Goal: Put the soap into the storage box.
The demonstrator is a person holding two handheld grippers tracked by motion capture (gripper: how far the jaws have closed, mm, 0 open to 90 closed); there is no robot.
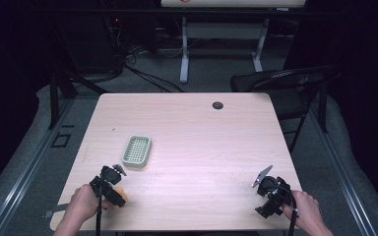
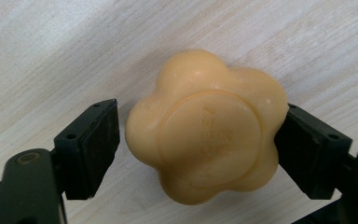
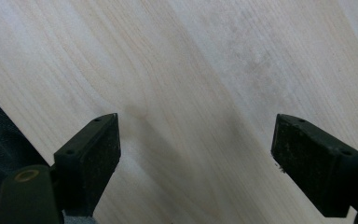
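A yellow-orange flower-shaped soap bar (image 2: 205, 130) lies flat on the pale wooden table (image 1: 202, 128), near its front left corner, where a sliver of the soap bar (image 1: 120, 191) peeks out by the left gripper (image 1: 111, 186). The left gripper (image 2: 198, 144) straddles the bar. Its right pad (image 2: 307, 149) touches the soap's edge and its left pad (image 2: 98, 144) stands a narrow gap away. The right gripper (image 1: 269, 191) rests near the front right corner. In the right gripper view the right gripper (image 3: 196, 154) is open wide over bare wood, with nothing between its pads.
A pale green slotted soap dish (image 1: 137, 151) sits on the table just beyond and right of the left gripper. A dark cable grommet (image 1: 218, 105) marks the far side. A black folding chair (image 1: 285, 81) stands off the far right corner, and a white desk frame (image 1: 184, 49) is behind.
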